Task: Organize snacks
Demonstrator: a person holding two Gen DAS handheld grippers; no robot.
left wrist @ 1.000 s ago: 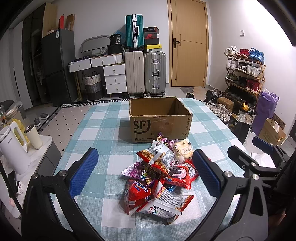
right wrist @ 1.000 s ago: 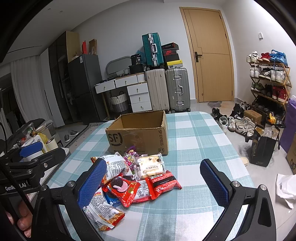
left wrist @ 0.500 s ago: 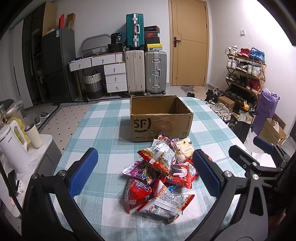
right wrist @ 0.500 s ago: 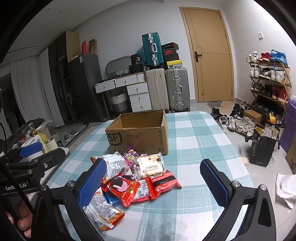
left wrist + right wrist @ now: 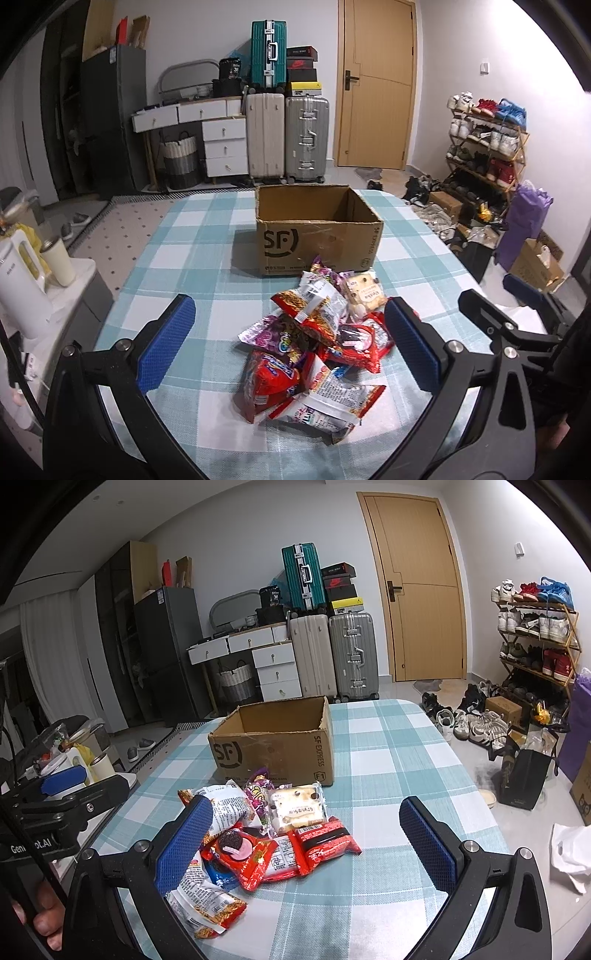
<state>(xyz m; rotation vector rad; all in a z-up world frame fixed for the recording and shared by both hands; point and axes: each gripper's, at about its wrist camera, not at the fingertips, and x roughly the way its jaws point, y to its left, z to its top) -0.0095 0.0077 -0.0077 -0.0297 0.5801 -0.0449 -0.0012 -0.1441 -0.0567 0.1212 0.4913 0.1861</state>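
Note:
A pile of snack packets point(image 5: 317, 343) lies on the checked tablecloth, just in front of an open, empty cardboard box point(image 5: 317, 236) marked SF. My left gripper point(image 5: 290, 349) is open and empty, held above the pile with the packets between its blue pads. In the right wrist view the pile point(image 5: 266, 834) lies left of centre and the box point(image 5: 277, 744) stands behind it. My right gripper point(image 5: 306, 845) is open and empty over the pile's right side. The other gripper shows at the left edge point(image 5: 62, 797).
The table point(image 5: 184, 258) has a teal and white checked cloth. A kettle and cup point(image 5: 22, 273) stand on a low unit to the left. Suitcases point(image 5: 288, 140), drawers and a door are behind. A shoe rack point(image 5: 535, 635) and bags lie on the floor right.
Both views have shifted only very slightly. The packets and the box have not moved, and both grippers stay open.

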